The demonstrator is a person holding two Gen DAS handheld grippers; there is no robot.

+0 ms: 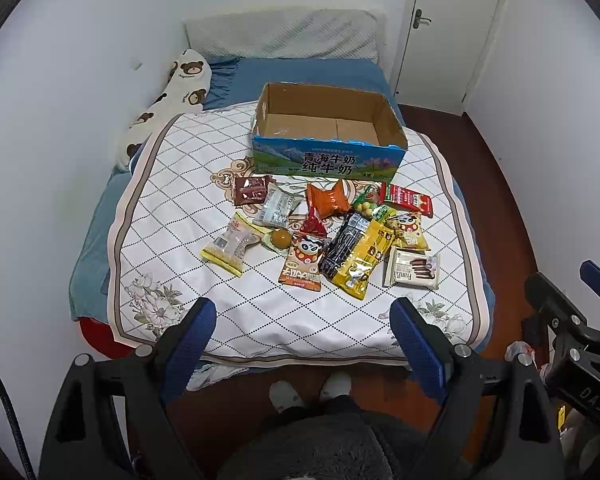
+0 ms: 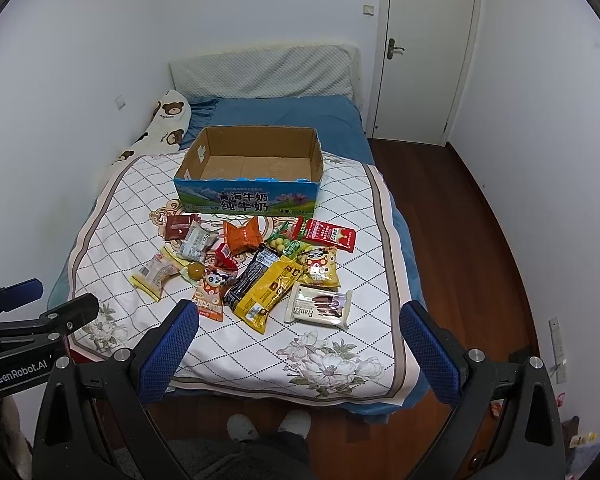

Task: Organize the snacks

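Several snack packets [image 1: 332,236] [image 2: 260,272] lie scattered on a white quilted cover, among them a yellow bag [image 1: 362,264], a white wafer pack [image 1: 412,270] [image 2: 320,306] and a red packet [image 1: 410,199]. Behind them stands an empty cardboard box [image 1: 328,160] [image 2: 248,200] with a blue printed front. My left gripper [image 1: 304,320] hangs open above the near edge of the bed, nothing between its fingers. My right gripper [image 2: 300,324] is open too, also short of the snacks.
The bed [image 1: 300,76] fills the room's left, with a bear-print pillow [image 1: 168,96] along the wall and a white door [image 2: 424,52] at the back right. Wooden floor [image 2: 480,240] runs along the right side. A person's feet in slippers [image 1: 312,394] stand at the bed's foot.
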